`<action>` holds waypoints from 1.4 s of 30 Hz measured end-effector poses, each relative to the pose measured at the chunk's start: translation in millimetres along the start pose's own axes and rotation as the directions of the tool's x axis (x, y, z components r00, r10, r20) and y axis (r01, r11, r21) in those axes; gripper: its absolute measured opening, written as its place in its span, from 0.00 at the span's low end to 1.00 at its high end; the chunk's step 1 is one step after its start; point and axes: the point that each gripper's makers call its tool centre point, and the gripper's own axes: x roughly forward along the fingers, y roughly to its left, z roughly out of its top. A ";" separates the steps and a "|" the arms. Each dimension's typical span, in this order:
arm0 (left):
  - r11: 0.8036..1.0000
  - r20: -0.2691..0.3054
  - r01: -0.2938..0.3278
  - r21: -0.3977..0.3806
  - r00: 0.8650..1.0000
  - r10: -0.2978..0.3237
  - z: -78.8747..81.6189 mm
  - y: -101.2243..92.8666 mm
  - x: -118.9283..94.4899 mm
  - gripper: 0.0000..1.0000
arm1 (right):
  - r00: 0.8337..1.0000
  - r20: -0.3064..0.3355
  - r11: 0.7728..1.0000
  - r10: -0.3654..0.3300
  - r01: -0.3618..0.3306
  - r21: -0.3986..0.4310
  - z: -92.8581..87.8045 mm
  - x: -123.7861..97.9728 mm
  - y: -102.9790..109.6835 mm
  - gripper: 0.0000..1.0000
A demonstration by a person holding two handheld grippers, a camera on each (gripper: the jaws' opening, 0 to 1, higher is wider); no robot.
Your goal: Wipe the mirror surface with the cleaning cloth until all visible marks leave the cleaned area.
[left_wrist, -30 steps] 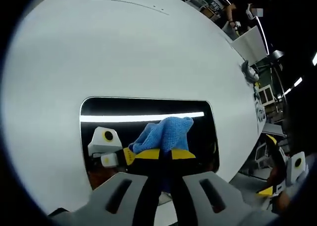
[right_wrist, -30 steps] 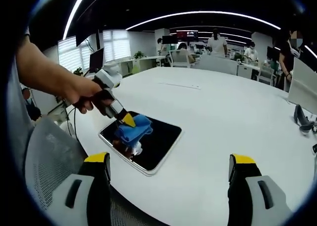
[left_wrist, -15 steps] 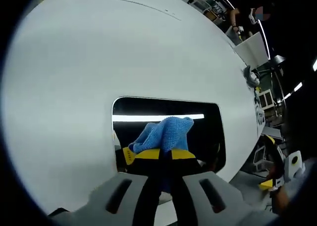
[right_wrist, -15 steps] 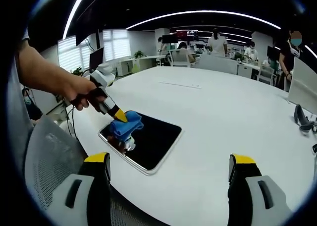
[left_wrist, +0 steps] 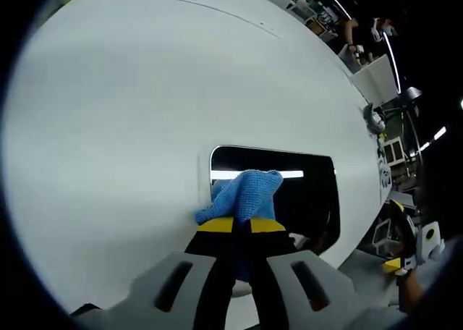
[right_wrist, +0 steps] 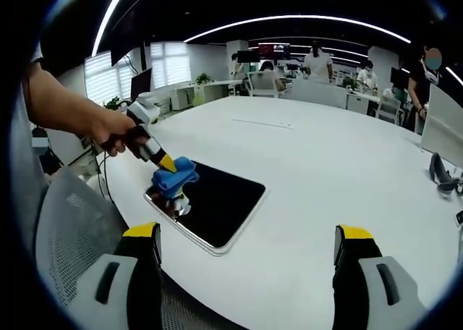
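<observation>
The left gripper (right_wrist: 166, 163) pinches the blue cloth (right_wrist: 176, 176) at the mirror's (right_wrist: 217, 203) outer edge, while the right gripper (right_wrist: 246, 261) hangs spread above bare table (right_wrist: 347, 171).

The mirror (right_wrist: 210, 205) is a dark, glossy rectangle with rounded corners and a thin pale edge, lying flat on the white table (right_wrist: 325, 171) near its rim. Its surface (left_wrist: 304, 200) reflects a bright ceiling light strip. The cleaning cloth (right_wrist: 175, 176) is blue (a knitted-looking weave), bunched into a wad (left_wrist: 242, 196) and resting on the mirror's corner, partly overhanging the edge
</observation>
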 end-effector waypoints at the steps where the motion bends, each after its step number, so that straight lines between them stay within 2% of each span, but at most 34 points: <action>1: 1.000 0.001 0.000 -0.003 1.000 0.000 -0.4 0.2 -1.5 0.02 | 1.000 -0.001 1.000 0.000 0.000 0.001 -0.1 0.1 0.0 0.99; 12: 1.000 0.008 -0.026 -0.017 1.000 0.026 0.1 17.8 -8.6 0.02 | 1.000 -0.008 1.000 0.004 -0.004 -0.005 -1.4 0.7 1.5 0.99; 28: 0.999 0.015 -0.037 0.030 0.999 0.037 0.2 14.1 -7.5 0.02 | 1.000 -0.016 1.000 0.013 -0.013 -0.012 -2.9 1.6 3.4 0.99; 31: 0.998 0.010 -0.042 0.036 0.999 0.041 -2.4 13.1 -8.7 0.02 | 1.000 -0.015 1.000 0.012 -0.012 -0.013 -2.9 1.6 3.3 0.99; 36: 0.997 -0.013 -0.041 0.059 0.999 0.042 -16.1 9.0 -12.6 0.02 | 1.000 -0.014 1.000 0.010 -0.011 -0.013 -2.4 1.3 3.3 0.99; 42: 0.997 -0.007 -0.041 0.060 0.999 0.042 -24.6 8.7 -15.8 0.02 | 1.000 -0.023 0.999 0.014 -0.015 -0.039 -4.1 1.6 4.0 0.99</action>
